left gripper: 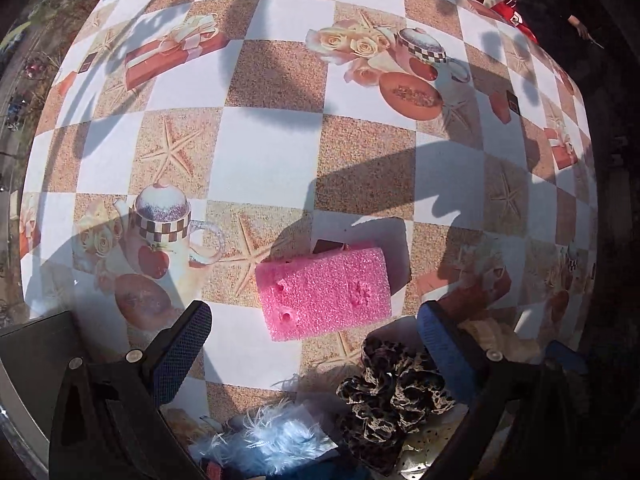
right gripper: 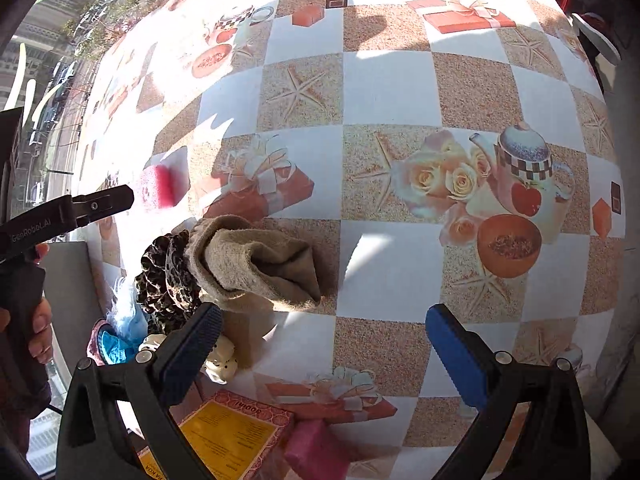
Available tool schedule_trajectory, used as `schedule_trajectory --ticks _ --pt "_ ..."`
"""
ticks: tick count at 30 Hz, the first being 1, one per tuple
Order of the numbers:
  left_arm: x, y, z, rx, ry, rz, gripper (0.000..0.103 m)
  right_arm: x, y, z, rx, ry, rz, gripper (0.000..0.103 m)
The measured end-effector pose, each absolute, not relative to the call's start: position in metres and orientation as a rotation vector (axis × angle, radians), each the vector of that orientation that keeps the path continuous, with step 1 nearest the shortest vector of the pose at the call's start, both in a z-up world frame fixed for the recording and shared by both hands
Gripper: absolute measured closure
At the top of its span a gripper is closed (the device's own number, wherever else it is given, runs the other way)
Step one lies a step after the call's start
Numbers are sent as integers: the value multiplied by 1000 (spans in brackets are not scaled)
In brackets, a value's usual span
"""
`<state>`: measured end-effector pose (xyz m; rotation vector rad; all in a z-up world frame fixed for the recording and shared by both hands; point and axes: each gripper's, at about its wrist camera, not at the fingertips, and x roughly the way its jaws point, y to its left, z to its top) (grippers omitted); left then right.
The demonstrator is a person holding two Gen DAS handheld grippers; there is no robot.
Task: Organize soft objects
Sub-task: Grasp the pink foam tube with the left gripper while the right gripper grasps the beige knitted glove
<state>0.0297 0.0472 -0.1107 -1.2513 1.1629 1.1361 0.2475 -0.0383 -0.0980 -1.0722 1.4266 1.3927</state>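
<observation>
A pink sponge point(left gripper: 325, 293) lies flat on the checkered tablecloth point(left gripper: 264, 152), just ahead of my left gripper point(left gripper: 314, 338), which is open and empty. A leopard-print scrunchie point(left gripper: 390, 396) and a fluffy light-blue item point(left gripper: 272, 436) lie below the sponge, near the right finger. In the right wrist view my right gripper point(right gripper: 324, 344) is open and empty. A beige folded sock point(right gripper: 260, 266) lies ahead of its left finger, beside the scrunchie point(right gripper: 170, 276). The sponge point(right gripper: 160, 186) shows far left there, next to the left gripper's finger point(right gripper: 104, 200).
A yellow and orange packet point(right gripper: 232, 436) and a dark pink block point(right gripper: 316, 452) lie at the near edge. A white spotted soft item point(right gripper: 218, 360), a blue fluffy item point(right gripper: 126, 316) and a turquoise piece point(right gripper: 114, 350) sit by the scrunchie. A grey surface point(right gripper: 70, 292) borders the table on the left.
</observation>
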Motion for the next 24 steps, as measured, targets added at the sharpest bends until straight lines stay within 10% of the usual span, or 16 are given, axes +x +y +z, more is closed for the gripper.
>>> schedule_trajectory --ticks 8,10,11,15,24 --pt "30 56 -140 -1295 1208 1195 10 219 -24 -123 -1127 1410 1441 4" --pt "31 57 -141 -1281 1223 1203 17 212 -24 -121 -1131 1372 1463 24" --pt "32 59 -141 -1266 1222 1203 19 195 -22 -122 -1135 1361 1487 50" --pt "43 65 -136 -1209 1212 1172 28 194 -24 -117 -1075 1397 1495 75" --pt "33 47 -80 -1004 1140 1234 29 268 -41 -71 -927 1388 1426 79"
